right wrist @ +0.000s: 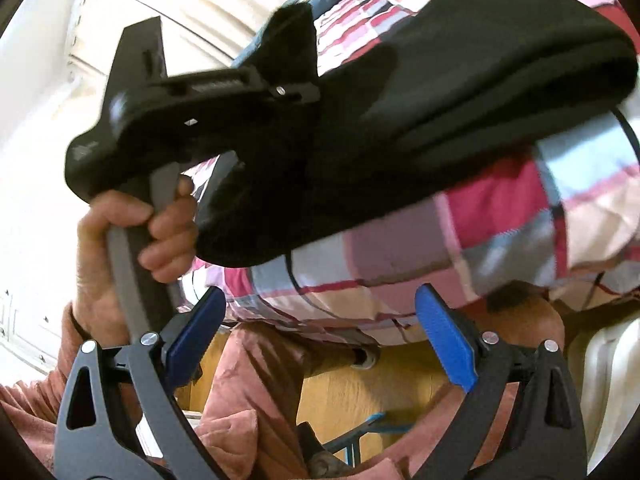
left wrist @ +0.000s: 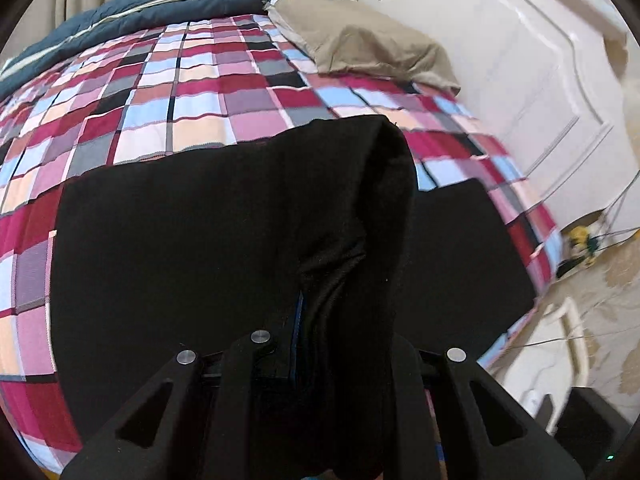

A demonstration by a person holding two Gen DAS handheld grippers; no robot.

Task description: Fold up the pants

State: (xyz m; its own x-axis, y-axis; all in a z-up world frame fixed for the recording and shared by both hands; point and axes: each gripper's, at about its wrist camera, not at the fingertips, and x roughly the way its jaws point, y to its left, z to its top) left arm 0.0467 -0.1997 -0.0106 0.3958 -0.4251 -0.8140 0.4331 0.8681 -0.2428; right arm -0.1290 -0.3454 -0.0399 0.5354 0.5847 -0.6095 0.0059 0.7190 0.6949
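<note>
Black pants (left wrist: 180, 248) lie spread on a checked bedspread (left wrist: 200, 92). My left gripper (left wrist: 320, 340) is shut on a bunched fold of the pants, which rises from the jaws and drapes over to the right. In the right wrist view the pants (right wrist: 460, 80) hang in folded layers above the bedspread (right wrist: 500, 208). The left gripper (right wrist: 304, 92) clamps their edge, with a hand (right wrist: 120, 240) squeezing its handle. My right gripper (right wrist: 320, 332) stands open at the bed's edge below the pants, and nothing lies between its blue pads (right wrist: 448, 340).
A beige pillow (left wrist: 360, 36) and a dark blue blanket (left wrist: 140, 8) lie at the far end of the bed. A white panelled headboard (left wrist: 520, 80) stands to the right, with cables and a yellow object (left wrist: 580, 240) on the floor. The person's legs (right wrist: 256, 380) stand by the bed.
</note>
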